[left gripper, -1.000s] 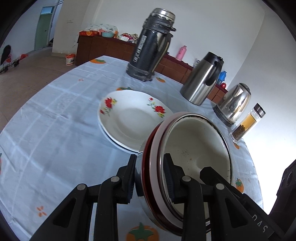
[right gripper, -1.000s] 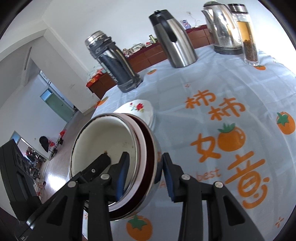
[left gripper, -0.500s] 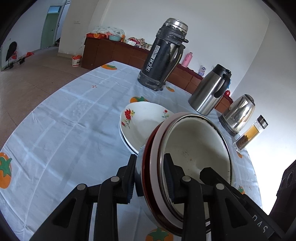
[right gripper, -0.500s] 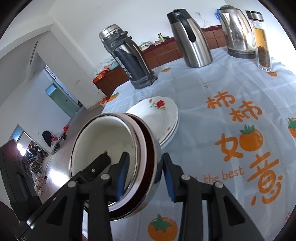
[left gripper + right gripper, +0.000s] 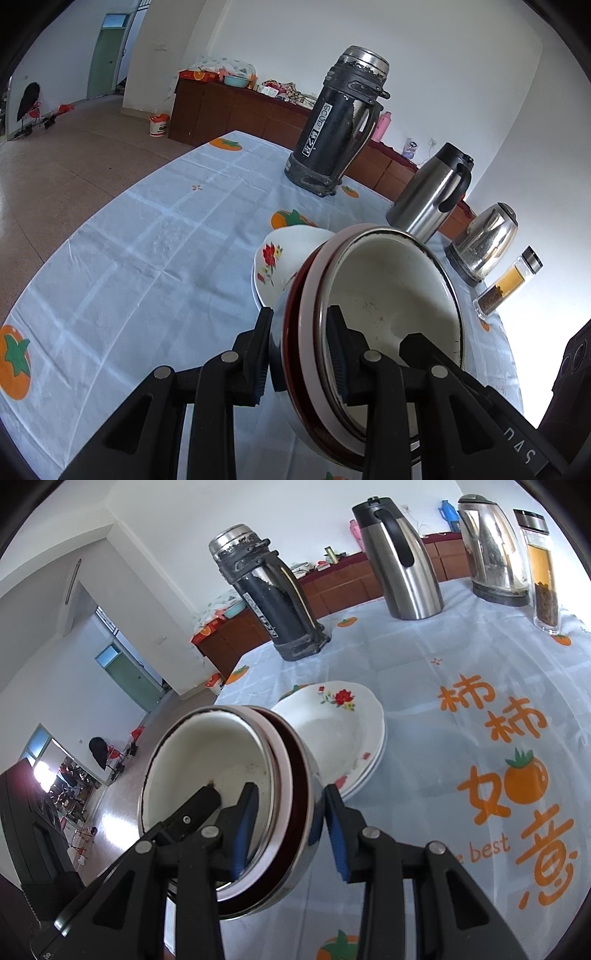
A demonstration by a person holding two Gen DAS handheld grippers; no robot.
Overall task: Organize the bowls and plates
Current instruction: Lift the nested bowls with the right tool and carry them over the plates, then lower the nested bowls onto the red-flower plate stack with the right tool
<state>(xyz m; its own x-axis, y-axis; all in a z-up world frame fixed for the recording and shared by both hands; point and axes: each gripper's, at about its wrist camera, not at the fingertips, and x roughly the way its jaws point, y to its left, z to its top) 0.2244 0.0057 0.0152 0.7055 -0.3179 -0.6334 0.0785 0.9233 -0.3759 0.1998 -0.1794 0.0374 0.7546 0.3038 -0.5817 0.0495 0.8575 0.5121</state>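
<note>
Nested bowls [image 5: 391, 295] clamped from opposite sides, tilted above the tablecloth [image 5: 129, 251]: left gripper [image 5: 297, 350] and right gripper [image 5: 288, 819] each narrowed onto the stacked rims, one finger inside, one outside. Just beyond, flowered plates [image 5: 347, 731] stacked on the cloth, before a black thermos [image 5: 340, 122], steel jug [image 5: 402, 557] and kettle [image 5: 491, 546]

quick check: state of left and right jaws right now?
Left gripper: closed on the rim of the nested stack of metal bowls, white enamel one innermost.
Right gripper: closed on the same stack's opposite rim.
</note>
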